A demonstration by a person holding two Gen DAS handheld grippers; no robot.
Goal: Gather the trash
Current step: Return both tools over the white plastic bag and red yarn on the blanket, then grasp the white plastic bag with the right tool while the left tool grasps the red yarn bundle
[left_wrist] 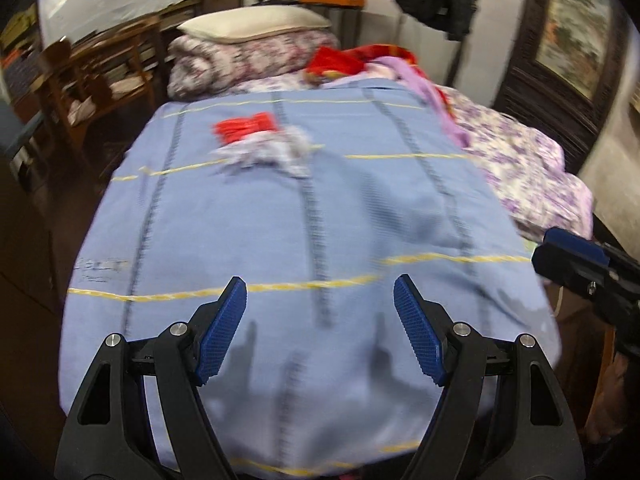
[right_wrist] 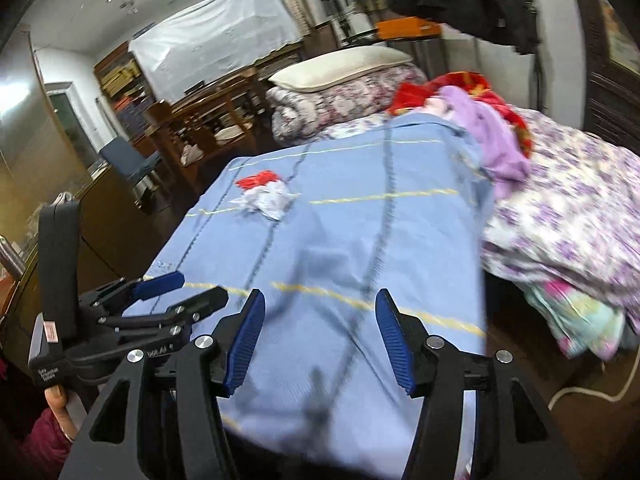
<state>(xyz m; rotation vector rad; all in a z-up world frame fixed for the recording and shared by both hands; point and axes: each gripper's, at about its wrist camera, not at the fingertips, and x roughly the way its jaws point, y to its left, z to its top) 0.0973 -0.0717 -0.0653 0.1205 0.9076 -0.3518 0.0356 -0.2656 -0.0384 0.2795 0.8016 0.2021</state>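
Observation:
A crumpled white wrapper [left_wrist: 266, 152] [right_wrist: 266, 199] and a red wrapper [left_wrist: 244, 126] [right_wrist: 256, 180] lie together on the blue bedspread [left_wrist: 304, 232] [right_wrist: 344, 248], toward its far left. My left gripper [left_wrist: 320, 292] hovers open over the near end of the bed, nothing between its blue pads. My right gripper [right_wrist: 320, 308] is also open and empty, over the near part of the bedspread. In the left wrist view the right gripper [left_wrist: 576, 260] shows at the right edge. In the right wrist view the left gripper [right_wrist: 188, 292] shows at the lower left, held by a hand [right_wrist: 56, 400].
A floral quilt [right_wrist: 572, 224] and purple and red clothes [right_wrist: 496, 140] are piled along the bed's right side. A pillow [left_wrist: 256, 24] rests on a folded quilt at the far end. Wooden chairs [left_wrist: 92, 80] stand left of the bed. A white cable [right_wrist: 600, 388] lies on the floor.

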